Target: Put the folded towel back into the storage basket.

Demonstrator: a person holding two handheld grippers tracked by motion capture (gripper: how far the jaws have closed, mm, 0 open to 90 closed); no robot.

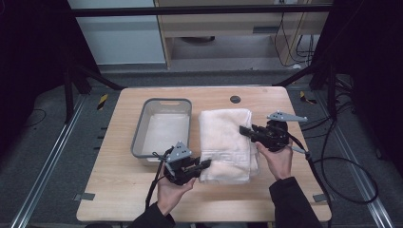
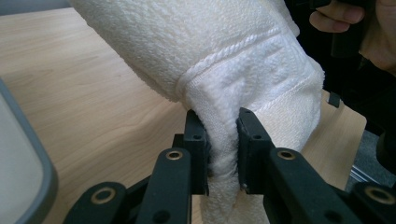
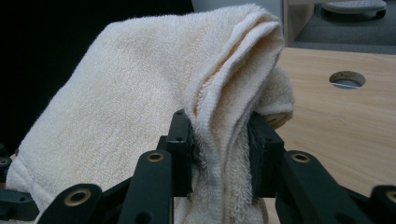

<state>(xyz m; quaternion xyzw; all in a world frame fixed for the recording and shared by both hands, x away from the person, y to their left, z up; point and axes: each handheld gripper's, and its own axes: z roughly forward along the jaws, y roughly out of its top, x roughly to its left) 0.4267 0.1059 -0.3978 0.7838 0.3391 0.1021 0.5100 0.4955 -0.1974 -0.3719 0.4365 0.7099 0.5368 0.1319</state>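
High view has me pinching the folded towel [image 1: 224, 142] on both sides, left fingers [image 1: 205, 164] near the bench's front edge, right fingers [image 1: 244, 129] mid-bench (tray [image 1: 138, 137] beside); a thin bite could slip.

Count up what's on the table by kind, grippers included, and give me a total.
Towel: 1, folded, cream
Tub: 1, grey
Grippers: 2, left gripper and right gripper, each clamped on the towel
Total: 4
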